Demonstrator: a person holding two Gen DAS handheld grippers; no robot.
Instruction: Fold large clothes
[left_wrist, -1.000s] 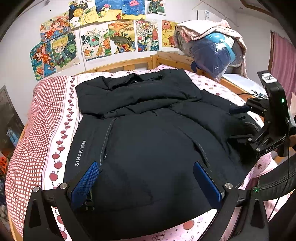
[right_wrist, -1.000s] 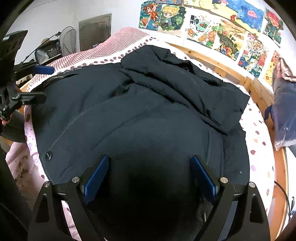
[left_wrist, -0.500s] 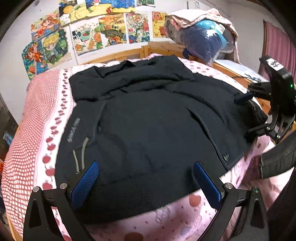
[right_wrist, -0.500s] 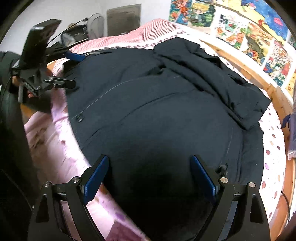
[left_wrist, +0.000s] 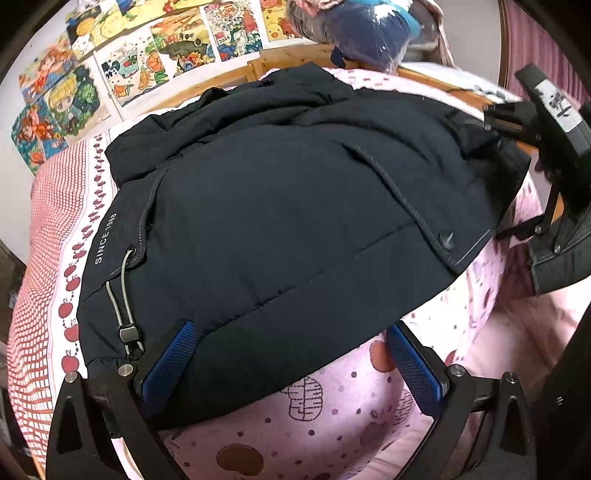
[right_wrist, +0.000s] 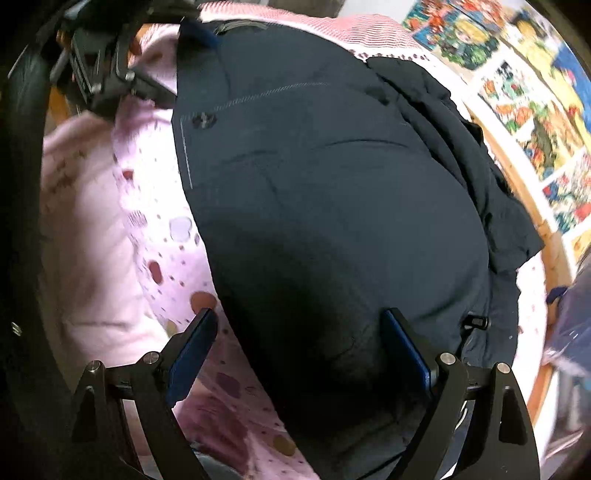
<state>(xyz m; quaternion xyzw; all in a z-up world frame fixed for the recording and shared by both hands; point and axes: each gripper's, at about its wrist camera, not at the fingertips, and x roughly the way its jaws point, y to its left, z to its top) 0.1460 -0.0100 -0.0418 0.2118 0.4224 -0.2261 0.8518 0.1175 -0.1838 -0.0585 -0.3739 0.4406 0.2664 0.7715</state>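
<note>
A dark navy padded jacket (left_wrist: 280, 221) lay spread across a bed, on a pink sheet (left_wrist: 332, 417) printed with apples and dots. Its hem reached toward the near edge of the bed, and its collar end lay far off by the wooden bed frame (left_wrist: 280, 62). White lettering reading "SINCE 1968" ran along its left side, just beside a grey drawcord with a toggle (left_wrist: 127, 334). A snap button (left_wrist: 447, 238) sat near the jacket's right hem corner.

In the left wrist view, the left gripper (left_wrist: 291, 360) hovered at the near hem with its jaws spread wide. One blue pad sat over the dark fabric on the left, the other over the pink sheet on the right. Nothing was pinched between them.

In the right wrist view, the right gripper (right_wrist: 299, 354) also stood with its jaws wide apart. They straddled the jacket's edge, the left pad over the sheet and the right pad over the fabric. That view was blurred, so whether the pads touched the cloth could not be told.

Each gripper showed at the side of the other's view, near a hem corner. Colourful drawings (left_wrist: 147, 55) hung on the far wall, and a bundle of bedding (left_wrist: 362, 26) was piled at the far right.
</note>
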